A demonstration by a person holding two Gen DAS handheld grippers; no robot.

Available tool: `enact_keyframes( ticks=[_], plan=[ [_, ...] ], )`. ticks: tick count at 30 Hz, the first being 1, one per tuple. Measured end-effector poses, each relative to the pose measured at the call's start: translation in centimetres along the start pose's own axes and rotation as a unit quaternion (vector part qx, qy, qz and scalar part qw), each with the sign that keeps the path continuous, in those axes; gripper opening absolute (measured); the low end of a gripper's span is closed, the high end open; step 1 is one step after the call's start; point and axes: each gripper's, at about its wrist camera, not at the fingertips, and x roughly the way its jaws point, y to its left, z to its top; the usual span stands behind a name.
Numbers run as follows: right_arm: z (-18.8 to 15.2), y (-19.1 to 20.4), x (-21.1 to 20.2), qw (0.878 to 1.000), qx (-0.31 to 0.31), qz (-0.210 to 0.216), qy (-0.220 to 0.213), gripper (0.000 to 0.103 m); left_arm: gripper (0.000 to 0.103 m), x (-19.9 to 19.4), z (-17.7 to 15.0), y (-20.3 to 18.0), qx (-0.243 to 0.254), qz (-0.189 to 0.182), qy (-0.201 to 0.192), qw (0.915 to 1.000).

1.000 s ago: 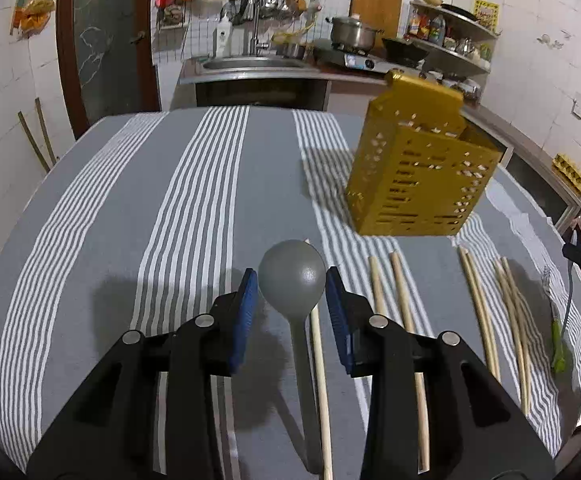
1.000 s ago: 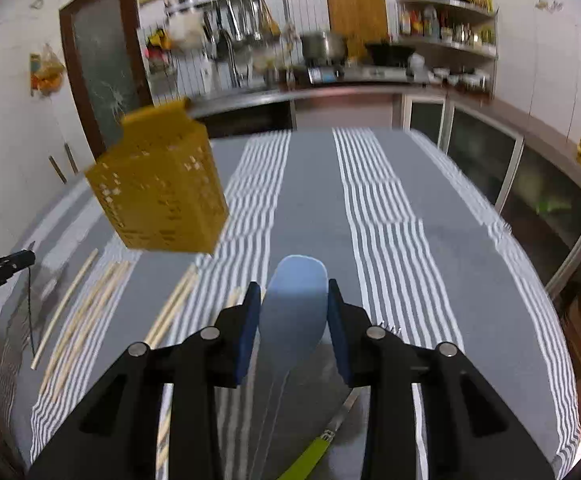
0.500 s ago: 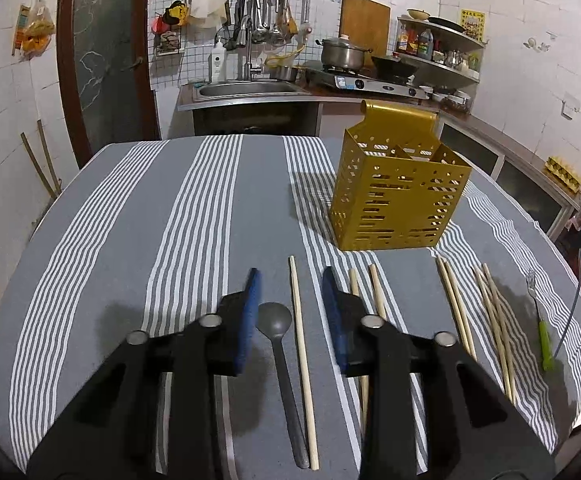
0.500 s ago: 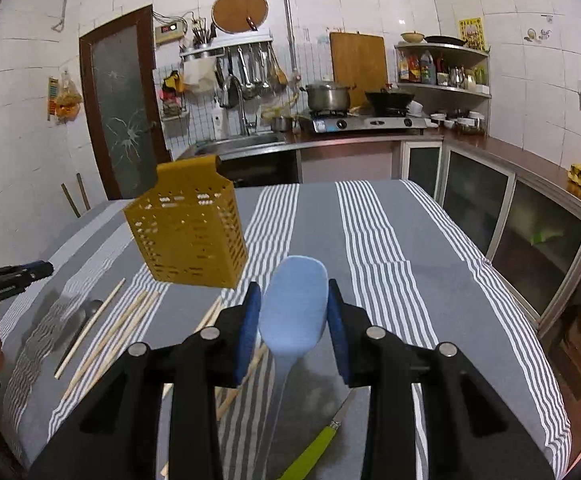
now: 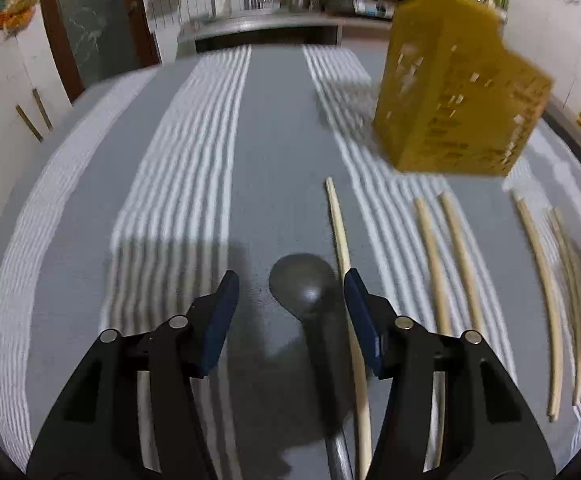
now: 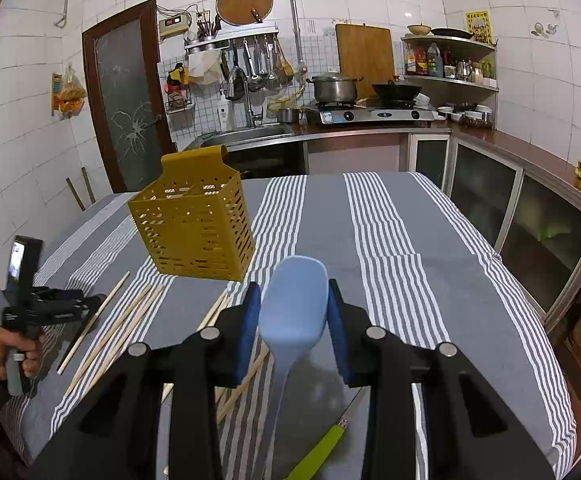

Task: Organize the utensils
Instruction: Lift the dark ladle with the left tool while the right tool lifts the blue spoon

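Two grippers working; our left gripper (image 5: 290,304) is opening over the grey spoon (image 5: 304,288) lying on the cloth; right gripper (image 6: 293,312) clamps the blue spoon (image 6: 294,304); yellow caddy (image 6: 194,232) at ten o'clock; next, we'd lift toward it.

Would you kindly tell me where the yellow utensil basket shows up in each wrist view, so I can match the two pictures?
Left wrist view: the yellow utensil basket is at upper right, blurred, beyond the chopsticks.
Right wrist view: the basket stands left of centre, behind the chopsticks.
Shared landmark: the dark-framed glass door on the left wall.
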Motion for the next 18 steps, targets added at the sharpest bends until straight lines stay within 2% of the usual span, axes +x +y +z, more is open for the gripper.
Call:
enact_keyframes(
  ticks=[2, 3, 4, 5, 7, 8, 14, 16, 18],
  plan=[
    [0.1, -0.1, 0.2, 1.0, 0.001, 0.0, 0.001, 0.033, 0.043, 0.6, 0.3, 0.1, 0.002, 0.012, 0.007, 0.9999],
    [0.1, -0.1, 0.3, 1.0, 0.001, 0.001, 0.003, 0.033, 0.041, 0.9, 0.4, 0.1, 0.001, 0.006, 0.014, 0.9999],
    [0.1, -0.1, 0.5, 1.0, 0.001, 0.0, 0.004, 0.033, 0.035, 0.9, 0.4, -0.1, 0.003, 0.007, 0.014, 0.9999],
    [0.1, 0.0, 0.6, 1.0, 0.0, 0.0, 0.005, 0.033, 0.023, 0.9, 0.4, -0.2, 0.008, 0.01, 0.012, 0.9999],
    [0.0, 0.1, 0.8, 1.0, 0.001, 0.001, 0.008, 0.033, 0.009, 0.8, 0.3, -0.4, 0.007, 0.006, 0.011, 0.9999],
    [0.0, 0.1, 0.9, 1.0, 0.0, 0.001, 0.009, 0.033, 0.006, 0.6, 0.3, -0.2, 0.002, -0.001, 0.011, 0.9999],
    [0.4, 0.5, 1.0, 1.0, 0.0, 0.008, 0.005, 0.033, 0.006, -1.7, 0.7, 0.4, -0.013, -0.025, -0.014, 0.9995],
    [0.5, 0.5, 0.7, 1.0, 0.002, 0.01, 0.0, 0.033, 0.006, -3.1, 0.9, 0.5, -0.018, -0.041, -0.034, 0.9984],
    [0.7, 0.5, 0.2, 1.0, 0.002, 0.011, -0.007, 0.033, 0.006, -4.4, 1.1, 0.3, -0.017, -0.041, -0.052, 0.9976]
  ],
)
